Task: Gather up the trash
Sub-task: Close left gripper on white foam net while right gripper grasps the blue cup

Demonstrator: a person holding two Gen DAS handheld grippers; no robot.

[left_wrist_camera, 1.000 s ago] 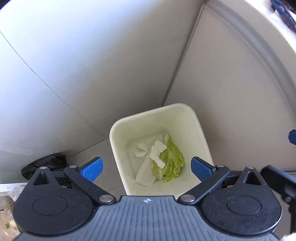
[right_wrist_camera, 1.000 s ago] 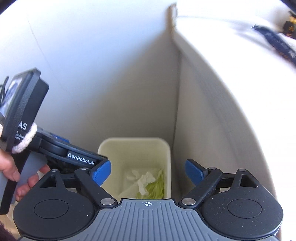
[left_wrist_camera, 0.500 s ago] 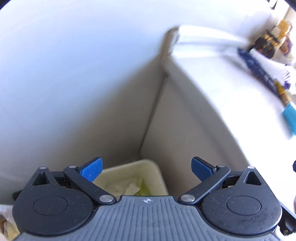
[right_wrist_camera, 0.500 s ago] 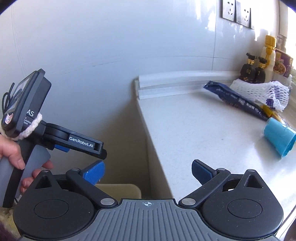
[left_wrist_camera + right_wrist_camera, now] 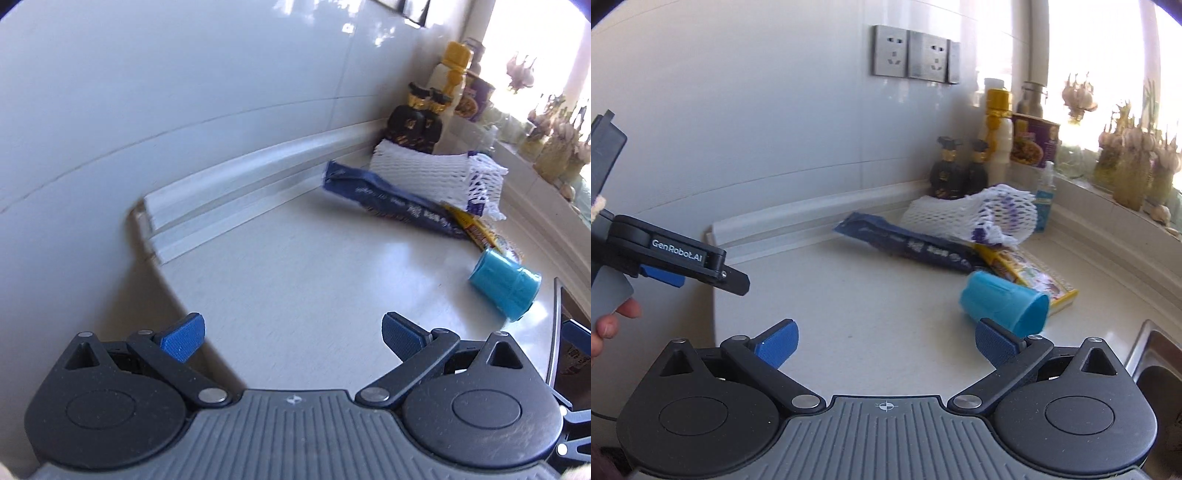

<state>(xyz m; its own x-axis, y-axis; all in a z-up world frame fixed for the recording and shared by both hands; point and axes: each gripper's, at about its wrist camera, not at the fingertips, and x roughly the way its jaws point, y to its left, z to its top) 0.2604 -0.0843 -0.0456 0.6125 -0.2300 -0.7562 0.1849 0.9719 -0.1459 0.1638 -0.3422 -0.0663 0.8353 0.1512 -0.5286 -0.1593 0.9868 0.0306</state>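
Left gripper: jaws spread wide, nothing between them; held above the near left part of the counter, facing the back wall.

Right gripper: jaws spread wide, empty; its right fingertip sits just below the cup in that view, not touching as far as can be told.

Blue cup: on its side on the counter, ahead and to the right of both grippers. Long axis runs from back-left to front-right, open mouth toward the front-right, closed base toward the wall. Nearest piece of trash; judged closer to the right gripper than to the left.

Dark blue wrapper: flat, long, lying beyond the cup, long axis running left to right and slightly toward the front.

Yellow packet: flat, partly under the wrapper's right end, just behind the cup.

White foam net: crumpled heap behind the wrapper, against the dark bottles.

Sink: edge visible at far right.

Judgement: the right gripper is better placed for the cup; closing across its round body, square to the long axis, looks the likeliest hold.
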